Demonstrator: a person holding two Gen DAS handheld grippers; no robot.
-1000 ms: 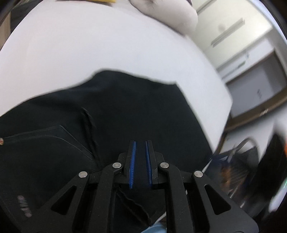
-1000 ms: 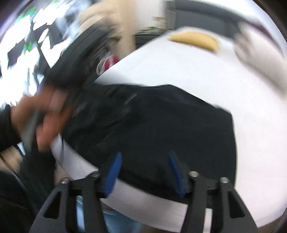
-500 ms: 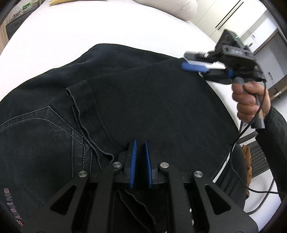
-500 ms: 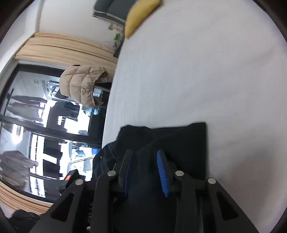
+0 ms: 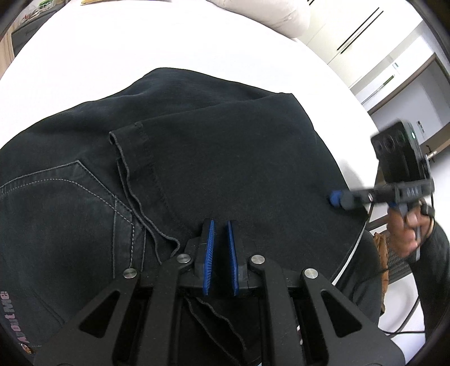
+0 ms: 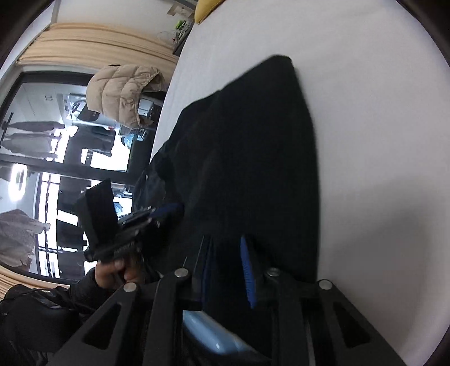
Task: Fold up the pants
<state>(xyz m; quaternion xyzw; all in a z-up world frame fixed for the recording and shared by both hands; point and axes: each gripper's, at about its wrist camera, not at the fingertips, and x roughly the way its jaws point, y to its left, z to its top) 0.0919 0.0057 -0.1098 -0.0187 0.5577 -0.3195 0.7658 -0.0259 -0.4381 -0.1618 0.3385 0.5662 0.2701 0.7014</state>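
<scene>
Black pants (image 5: 225,157) lie folded on the white table (image 5: 112,56), a hemmed leg end laid over the seat with its stitched back pocket. My left gripper (image 5: 220,225) hovers low over the near part of the cloth, shut, with nothing seen between its blue pads. In the right wrist view it shows as the left gripper (image 6: 166,211) in a hand. My right gripper (image 5: 336,198) is at the pants' right edge. In its own view the right gripper (image 6: 226,239) straddles the folded edge of the pants (image 6: 253,140), jaws closing, cloth between the pads.
A cream cushion (image 5: 270,17) lies at the table's far side and a yellow item (image 6: 205,8) near its far corner. A beige puffer jacket (image 6: 123,93) hangs by the windows. The table's edge (image 5: 351,253) curves close to the right gripper, with a chair (image 5: 393,259) beyond.
My right gripper came down from above the pants' far right corner to their right edge, rolled over, and its jaws narrowed. The left gripper sank slightly and stayed shut.
</scene>
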